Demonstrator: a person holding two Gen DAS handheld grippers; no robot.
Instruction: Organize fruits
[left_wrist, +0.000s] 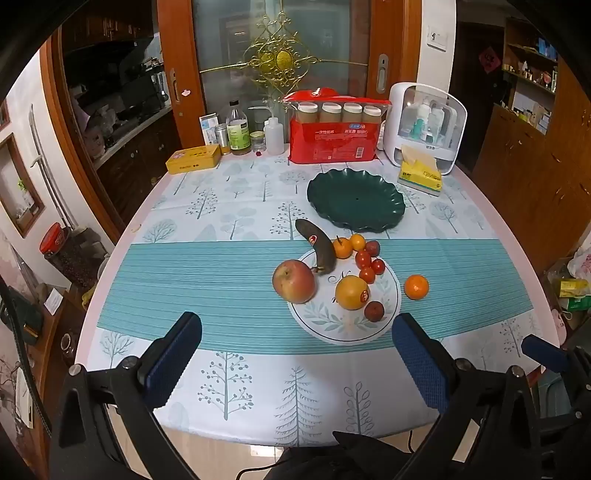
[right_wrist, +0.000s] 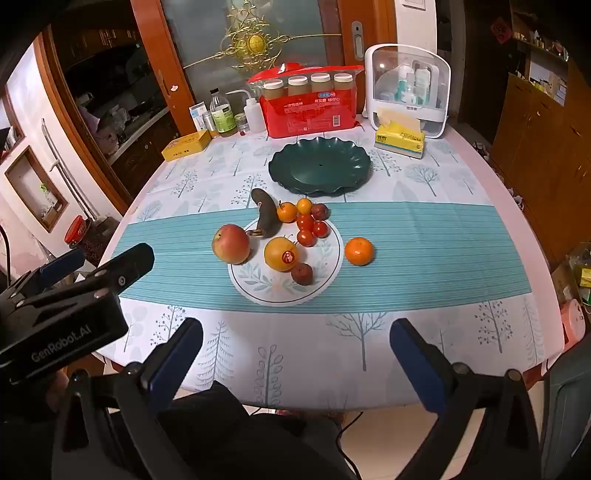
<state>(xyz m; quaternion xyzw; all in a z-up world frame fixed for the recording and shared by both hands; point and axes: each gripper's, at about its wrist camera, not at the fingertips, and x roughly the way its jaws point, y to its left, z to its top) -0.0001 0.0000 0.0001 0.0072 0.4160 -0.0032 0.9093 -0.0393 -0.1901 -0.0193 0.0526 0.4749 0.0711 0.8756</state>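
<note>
Here, at the near edge of the table, I hold my left gripper (left_wrist: 297, 345) and my right gripper (right_wrist: 295, 350) low over the tree-print tablecloth (right_wrist: 424, 266), both with jaws spread wide and nothing between them. Just ahead, the fruit sits bunched on and around a printed white circle (right_wrist: 258, 288) on the teal stripe: a red apple (right_wrist: 231, 244) at its left edge, a darkened banana (right_wrist: 265, 214) behind it, a large orange with a red sticker (right_wrist: 281, 254), a dark plum-like fruit (right_wrist: 301, 274), a cluster of cherry tomatoes (right_wrist: 310, 227), and two small oranges (right_wrist: 291, 209) at the back. One mandarin (right_wrist: 359, 251) lies apart to the right. Beyond them stands the empty dark green scalloped plate (right_wrist: 319, 164) — my guess at where the fruit belongs.

Nothing is yet picked up. I judge the lone mandarin the easy first grab for my right side, the apple for my left; round fruit will roll, so the pads should close across the widest part and gently — the tomatoes and the soft banana especially.

Readable text is scant: "GenRobot.AI" on my left gripper's housing in the right view, and Chinese characters I cannot make out on the red package of paper cups (right_wrist: 308, 107), the yellow tissue box (right_wrist: 399, 142) and the yellow tin (right_wrist: 186, 146).
</note>
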